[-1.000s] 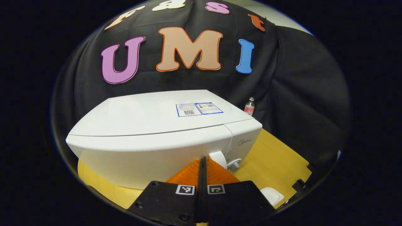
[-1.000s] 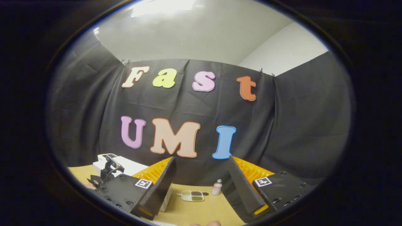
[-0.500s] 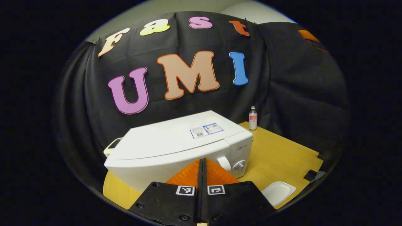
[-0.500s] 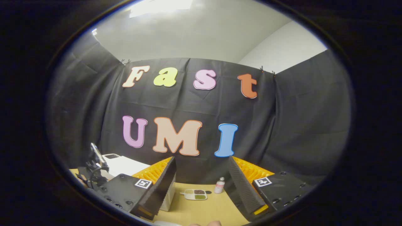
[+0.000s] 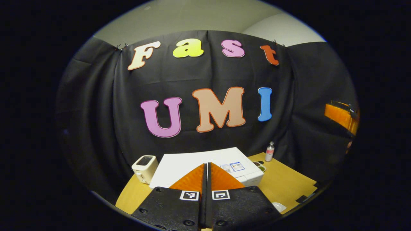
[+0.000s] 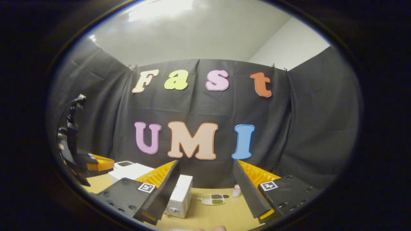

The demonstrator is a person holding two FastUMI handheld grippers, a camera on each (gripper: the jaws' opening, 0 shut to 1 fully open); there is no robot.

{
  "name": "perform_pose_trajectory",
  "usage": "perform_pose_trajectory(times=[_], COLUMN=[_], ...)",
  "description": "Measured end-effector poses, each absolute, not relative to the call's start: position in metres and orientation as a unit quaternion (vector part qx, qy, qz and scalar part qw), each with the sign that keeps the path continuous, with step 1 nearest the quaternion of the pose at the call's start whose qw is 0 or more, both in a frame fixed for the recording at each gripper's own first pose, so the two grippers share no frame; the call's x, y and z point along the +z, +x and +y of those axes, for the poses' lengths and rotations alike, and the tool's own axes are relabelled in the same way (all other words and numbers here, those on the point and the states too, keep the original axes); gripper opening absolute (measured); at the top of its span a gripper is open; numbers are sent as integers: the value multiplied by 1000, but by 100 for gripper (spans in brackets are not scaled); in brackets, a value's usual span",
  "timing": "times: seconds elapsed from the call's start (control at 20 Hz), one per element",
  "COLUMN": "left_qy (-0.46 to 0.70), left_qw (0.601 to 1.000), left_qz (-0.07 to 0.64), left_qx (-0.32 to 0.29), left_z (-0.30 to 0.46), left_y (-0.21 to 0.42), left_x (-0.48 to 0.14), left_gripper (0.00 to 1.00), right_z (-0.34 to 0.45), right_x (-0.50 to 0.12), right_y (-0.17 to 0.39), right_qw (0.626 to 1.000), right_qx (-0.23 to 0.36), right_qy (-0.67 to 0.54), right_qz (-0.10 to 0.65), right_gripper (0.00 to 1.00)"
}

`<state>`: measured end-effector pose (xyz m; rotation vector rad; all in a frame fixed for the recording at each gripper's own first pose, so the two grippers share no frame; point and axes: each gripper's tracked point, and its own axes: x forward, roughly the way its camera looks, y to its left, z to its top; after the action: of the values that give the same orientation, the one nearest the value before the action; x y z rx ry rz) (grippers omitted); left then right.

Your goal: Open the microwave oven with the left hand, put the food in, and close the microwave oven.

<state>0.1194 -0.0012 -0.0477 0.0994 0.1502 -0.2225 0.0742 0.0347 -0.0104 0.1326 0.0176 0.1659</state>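
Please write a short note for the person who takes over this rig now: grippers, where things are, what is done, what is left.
Left gripper: shut, empty, held high above the microwave.
Right gripper: open, empty, facing the table.
Food tray: on the table right of the microwave, beside a small bottle. Toaster left of the microwave.
Done: cannot tell; the microwave door looks closed, food is outside.
Left: open, load, close.

Bare table (image 6: 205, 215) right of the microwave (image 6: 179, 195); food tray (image 6: 212, 199) and bottle (image 6: 236, 191) farther back.
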Motion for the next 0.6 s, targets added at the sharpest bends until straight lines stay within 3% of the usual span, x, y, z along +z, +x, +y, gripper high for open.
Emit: perform_pose_trajectory(times=[0.3, 0.45, 0.6], left_qy=[36, 27, 20], left_qw=[995, 995, 994], left_qz=[-5, -37, -32], left_qx=[-93, -92, -101], left_z=[9, 2, -9], left_y=[99, 95, 87], left_x=[34, 54, 48], left_gripper=[1, 98, 95], right_z=[45, 52, 54], right_x=[-15, -24, -26], right_y=[77, 74, 71], right_qw=[992, 992, 992], right_qx=[92, 100, 104], right_qy=[82, 73, 63], right_qz=[18, 28, 30], right_gripper=[96, 96, 96])
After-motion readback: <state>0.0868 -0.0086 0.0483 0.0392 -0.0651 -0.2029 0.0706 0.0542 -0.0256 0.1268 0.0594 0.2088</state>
